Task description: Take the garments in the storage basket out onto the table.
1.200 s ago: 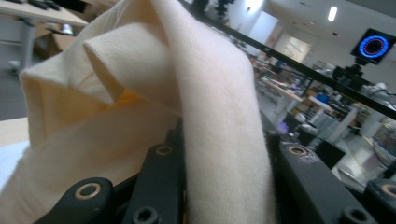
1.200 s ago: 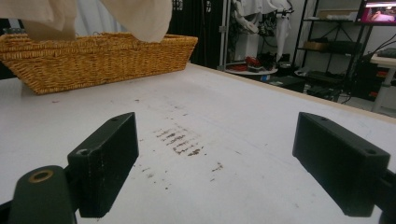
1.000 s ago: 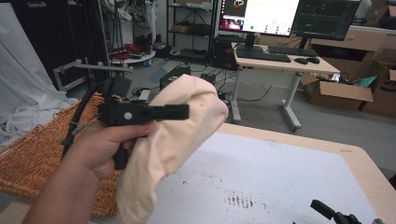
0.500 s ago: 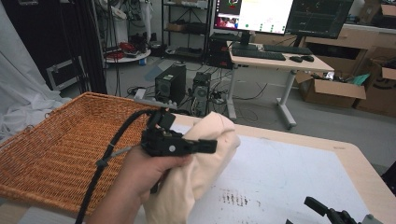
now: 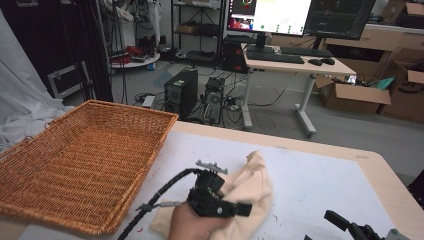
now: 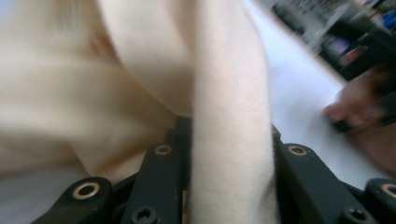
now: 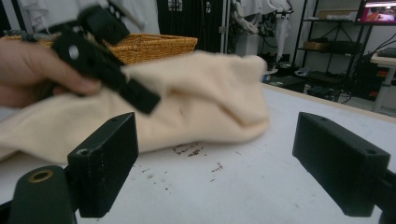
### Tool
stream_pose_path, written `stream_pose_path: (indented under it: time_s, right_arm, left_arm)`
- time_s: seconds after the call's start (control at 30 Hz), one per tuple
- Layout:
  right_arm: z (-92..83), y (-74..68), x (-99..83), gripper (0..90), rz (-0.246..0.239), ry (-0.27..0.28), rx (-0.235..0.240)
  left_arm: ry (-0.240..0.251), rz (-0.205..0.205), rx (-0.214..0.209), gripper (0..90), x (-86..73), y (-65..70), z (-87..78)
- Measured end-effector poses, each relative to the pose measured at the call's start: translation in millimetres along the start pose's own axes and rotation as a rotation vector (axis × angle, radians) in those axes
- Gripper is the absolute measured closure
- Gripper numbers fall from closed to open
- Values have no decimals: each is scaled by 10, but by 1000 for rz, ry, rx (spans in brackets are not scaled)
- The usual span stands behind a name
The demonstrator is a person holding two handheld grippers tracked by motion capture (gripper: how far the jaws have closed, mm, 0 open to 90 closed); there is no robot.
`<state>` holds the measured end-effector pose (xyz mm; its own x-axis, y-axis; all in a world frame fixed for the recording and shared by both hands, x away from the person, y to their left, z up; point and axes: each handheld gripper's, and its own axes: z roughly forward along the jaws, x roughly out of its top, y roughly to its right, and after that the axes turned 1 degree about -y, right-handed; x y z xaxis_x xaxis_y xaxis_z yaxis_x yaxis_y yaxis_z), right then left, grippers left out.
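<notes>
left gripper [image 5: 235, 208] down low at the near edge of the table [image 5: 320, 170], clamped on a thick fold of the cream cloth [image 5: 247, 187], jaws pinching from both sides (the left gripper view has the fold [image 6: 231, 140] rising straight up between the two black jaws, pressed tight). gripped by a fold rather than an edge, likely so the whole bundle comes along in one piece instead of trailing. cloth draped over and around the gripper, bunched, its lower part resting on the white tabletop just right of the wicker basket [image 5: 75, 160], not inside it. seen from the right gripper view, cloth [image 7: 187, 102] lying in a soft heap on the table, dark specks and smears [image 7: 189, 150] on the surface just in front of it, so probably set down there to wipe them. right gripper [image 7: 210, 163] parked near the bottom right corner, jaws wide apart, nothing between them, aimed at the cloth, seemingly waiting clear of the working hand. basket sitting empty at the left, touching nothing.
</notes>
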<state>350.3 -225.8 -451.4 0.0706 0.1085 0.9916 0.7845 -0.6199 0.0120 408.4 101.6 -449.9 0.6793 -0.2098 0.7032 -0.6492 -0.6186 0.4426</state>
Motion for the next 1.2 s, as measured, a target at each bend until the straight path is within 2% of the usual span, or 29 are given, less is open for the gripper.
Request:
stream_pose_path:
  time_s: [0.03, 0.1, 0.17, 0.2, 0.27, 0.3, 0.33, 0.37, 0.4, 0.43, 0.47, 0.5, 0.6, 0.67, 0.77, 0.87, 1.03, 1.2]
  right_arm:
    - [-1, -1, -2, 142, 0, 2, -1]
    - [-1, -1, -1, 142, 0, 2, -1]
    - [-1, 0, -2, 142, 1, 3, -1]
    - [-2, 0, -2, 142, 2, 3, -1]
    - [-2, 1, -2, 142, 3, 3, -1]
    - [-2, 1, -2, 142, 3, 3, -1]
    - [-3, 3, -1, 142, 4, 2, -1]
    - [-4, 3, -2, 141, 4, 3, -2]
    - [-4, 3, -1, 142, 5, 2, -1]
    - [-4, 4, -1, 141, 6, 2, -1]
    - [-5, 3, -2, 141, 5, 3, -3]
    - [-5, 3, -2, 141, 5, 3, -3]
    - [-6, 8, -3, 138, 11, 8, -4]
    - [-7, 10, -3, 138, 13, 7, -4]
    - [-7, 10, -3, 139, 13, 7, -4]
    - [-5, 11, -3, 138, 12, 6, -2]
    - [-5, 6, -2, 139, 13, 4, -4]
    - [-3, 11, -1, 140, 14, 4, -3]
  left_arm:
    - [-8, 51, 39, 707, 15, 68, 10]
    - [-20, 55, 45, 703, 19, 77, 22]
    - [-18, 42, 40, 655, 24, 70, 12]
    - [-7, 39, 36, 609, 34, 74, -9]
    - [-1, 39, 44, 460, 42, 89, -23]
    - [9, 45, 57, 460, 55, 109, -49]
    - [25, 52, 73, 347, 68, 133, -86]
    - [71, 67, 89, 311, 101, 184, -191]
    - [98, 70, 86, 293, 118, 205, -256]
    - [98, 70, 86, 275, 118, 205, -256]
    - [144, 81, 81, 256, 155, 243, -404]
    - [144, 81, 81, 242, 155, 243, -404]
    - [197, 97, 84, 230, 185, 262, -660]
    - [235, 91, 79, 229, 181, 250, -827]
    - [258, 103, 99, 214, 154, 233, -1000]
    - [261, 120, 116, 219, 134, 209, -1078]
    - [272, 140, 123, 206, 135, 211, -1084]
    - [285, 145, 110, 203, 145, 212, -1087]
